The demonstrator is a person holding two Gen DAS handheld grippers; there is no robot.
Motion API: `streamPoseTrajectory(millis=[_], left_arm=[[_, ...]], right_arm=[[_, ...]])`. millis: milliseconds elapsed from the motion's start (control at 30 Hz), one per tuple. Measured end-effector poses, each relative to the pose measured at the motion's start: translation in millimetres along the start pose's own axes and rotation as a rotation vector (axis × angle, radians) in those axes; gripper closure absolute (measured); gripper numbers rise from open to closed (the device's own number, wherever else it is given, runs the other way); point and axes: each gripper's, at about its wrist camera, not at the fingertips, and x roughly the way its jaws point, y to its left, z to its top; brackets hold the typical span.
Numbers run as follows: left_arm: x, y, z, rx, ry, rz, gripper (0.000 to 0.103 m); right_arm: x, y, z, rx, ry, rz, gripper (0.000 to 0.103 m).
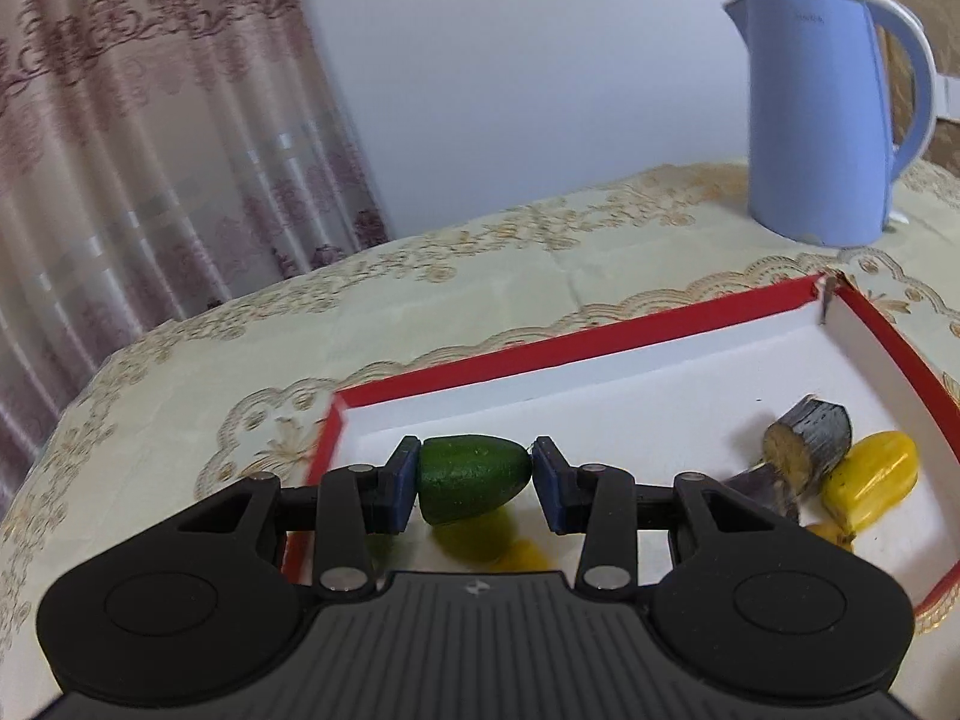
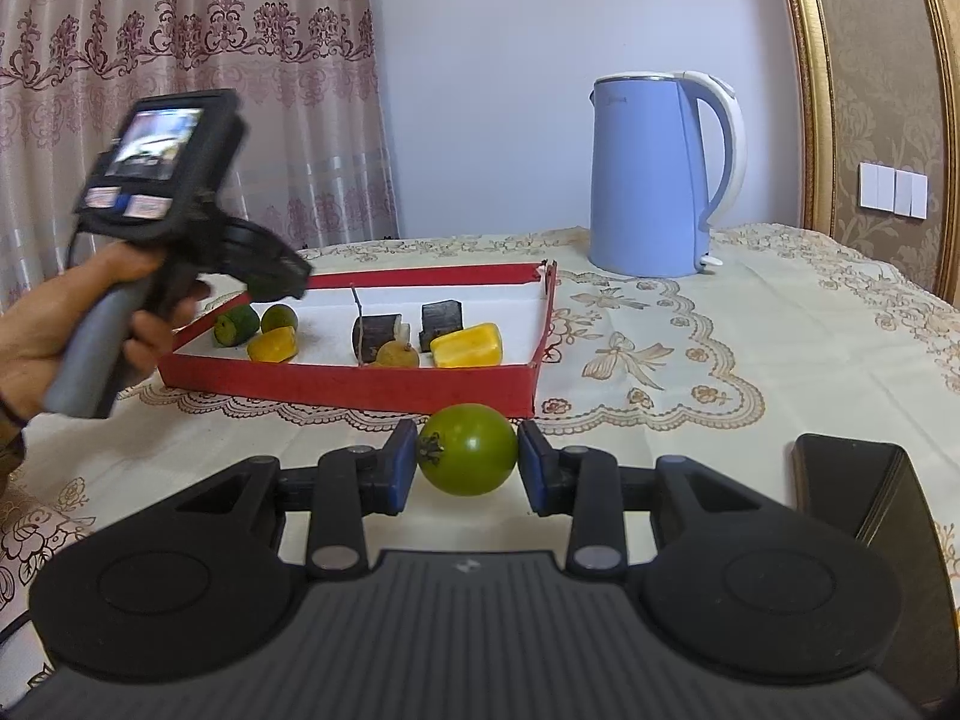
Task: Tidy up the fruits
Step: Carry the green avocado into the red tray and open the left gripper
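My left gripper (image 1: 474, 483) is shut on a green avocado-like fruit (image 1: 471, 477) and holds it above the left end of the red box (image 1: 540, 348) with a white inside. Yellow fruit (image 1: 870, 477) and a dark cut piece (image 1: 810, 441) lie at the box's right. My right gripper (image 2: 467, 462) is shut on a green tomato (image 2: 468, 457) just in front of the red box (image 2: 360, 387). The box holds green fruits (image 2: 236, 324), yellow pieces (image 2: 468, 345) and dark pieces (image 2: 441, 318). The left gripper (image 2: 276, 267) also shows in the right wrist view, over the box's left end.
A blue kettle (image 2: 654, 180) stands behind the box on the embroidered tablecloth (image 2: 720, 360); it also shows in the left wrist view (image 1: 822, 120). A black object (image 2: 864, 492) lies at the right near my right gripper. Curtains hang behind the table at the left.
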Motion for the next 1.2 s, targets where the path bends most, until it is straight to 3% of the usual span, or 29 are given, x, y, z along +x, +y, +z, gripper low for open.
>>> streamPoseTrajectory(millis=[133, 267, 433, 533, 633, 833, 1033, 1133, 1200], left_arm=[[5.7, -12.1, 2.5, 0.022, 0.009, 0.010, 0.058], [1.1, -14.5, 0.2, 0.030, -0.016, 0.025, 0.034], [-6.7, -4.6, -7.4, 0.038, -0.056, 0.074, 0.033], [-0.8, 12.1, -11.6, 0.003, -0.084, 0.129, 0.023], [13.7, 30.8, -16.0, -0.038, -0.060, 0.176, 0.023], [21.6, 50.3, -23.5, -0.131, -0.042, 0.183, 0.023], [17.0, 34.2, -26.7, -0.034, -0.081, 0.231, 0.023], [2.0, 38.7, -25.5, -0.032, -0.077, 0.190, 0.022], [-18.0, 50.5, -26.5, -0.084, -0.069, 0.148, 0.022]], right_arm=[[1.7, -0.2, 0.2, 0.000, 0.006, -0.003, 0.069], [2.6, 0.4, 0.5, -0.002, 0.009, -0.008, 0.069], [3.4, 2.7, 0.3, -0.018, 0.012, -0.016, 0.069], [3.8, 4.3, 0.3, -0.026, 0.016, -0.016, 0.069], [5.9, 4.8, 3.3, -0.015, 0.020, 0.010, 0.069], [14.6, 15.0, 24.1, -0.040, -0.004, 0.049, 0.069], [24.3, 25.6, 41.3, -0.068, -0.018, 0.068, 0.069], [32.0, 29.0, 47.9, -0.078, -0.014, 0.077, 0.069], [36.2, 31.5, 53.8, -0.088, -0.022, 0.080, 0.069]])
